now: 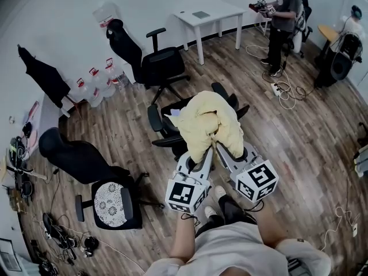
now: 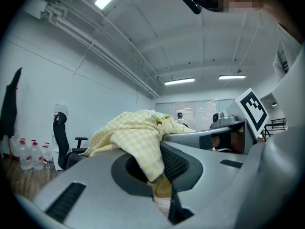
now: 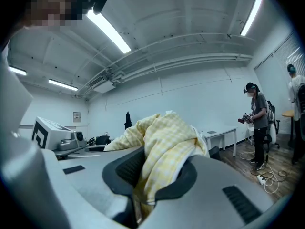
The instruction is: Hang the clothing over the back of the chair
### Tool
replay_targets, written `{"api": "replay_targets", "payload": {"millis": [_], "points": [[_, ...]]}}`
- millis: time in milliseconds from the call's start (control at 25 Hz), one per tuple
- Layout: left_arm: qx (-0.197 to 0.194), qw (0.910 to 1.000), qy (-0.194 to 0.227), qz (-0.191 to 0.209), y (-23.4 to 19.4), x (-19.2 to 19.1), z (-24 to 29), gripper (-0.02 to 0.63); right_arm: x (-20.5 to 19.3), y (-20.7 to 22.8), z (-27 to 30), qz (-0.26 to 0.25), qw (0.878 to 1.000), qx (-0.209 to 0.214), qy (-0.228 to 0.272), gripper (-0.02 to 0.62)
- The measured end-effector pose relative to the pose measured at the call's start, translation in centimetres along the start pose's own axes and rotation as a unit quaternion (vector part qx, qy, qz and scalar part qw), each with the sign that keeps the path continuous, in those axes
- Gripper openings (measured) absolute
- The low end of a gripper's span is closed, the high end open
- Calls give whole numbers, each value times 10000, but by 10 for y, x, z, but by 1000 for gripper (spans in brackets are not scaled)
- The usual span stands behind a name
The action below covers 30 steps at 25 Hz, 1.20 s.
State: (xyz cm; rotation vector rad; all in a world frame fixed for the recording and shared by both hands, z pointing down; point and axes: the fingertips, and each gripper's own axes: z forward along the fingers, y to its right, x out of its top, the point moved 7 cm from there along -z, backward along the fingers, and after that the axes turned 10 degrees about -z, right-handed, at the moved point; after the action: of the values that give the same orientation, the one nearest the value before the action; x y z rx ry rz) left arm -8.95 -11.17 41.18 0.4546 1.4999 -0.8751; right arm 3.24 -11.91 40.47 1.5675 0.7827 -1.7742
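A pale yellow checked garment point(image 1: 208, 122) hangs bunched in the air in front of me, held up by both grippers. My left gripper point(image 1: 209, 151) is shut on its lower left part, and in the left gripper view the cloth point(image 2: 138, 142) spills out from between the jaws. My right gripper point(image 1: 220, 145) is shut on the cloth just beside it, the fabric point(image 3: 164, 149) pinched between its pads. Directly beneath the garment stands a black office chair point(image 1: 167, 125) with armrests; its back is mostly hidden by the cloth.
Another black chair point(image 1: 152, 62) stands further back, a third black chair point(image 1: 95, 174) with a patterned seat cushion at left. A white table point(image 1: 210, 19) is by the far wall. A person point(image 1: 283, 25) stands at back right. Water bottles point(image 1: 98, 79) and floor cables point(image 1: 287, 94) lie around.
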Motion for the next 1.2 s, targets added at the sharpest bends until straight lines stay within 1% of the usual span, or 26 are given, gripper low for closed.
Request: {"api": "replay_targets", "payload": {"millis": [200, 360, 680, 1200], "points": [[124, 9999, -98, -64, 4, -8, 5, 44, -8, 5, -5, 24, 9998, 134, -131, 60], [323, 9994, -145, -60, 6, -14, 8, 44, -18, 12, -8, 74, 9993, 309, -214, 60], [681, 9972, -250, -178, 10, -31, 17, 44, -36, 21, -7, 231, 9974, 593, -345, 61], [986, 9941, -337, -315, 10, -48, 21, 45, -52, 29, -2, 304, 9953, 797, -467, 63]]}}
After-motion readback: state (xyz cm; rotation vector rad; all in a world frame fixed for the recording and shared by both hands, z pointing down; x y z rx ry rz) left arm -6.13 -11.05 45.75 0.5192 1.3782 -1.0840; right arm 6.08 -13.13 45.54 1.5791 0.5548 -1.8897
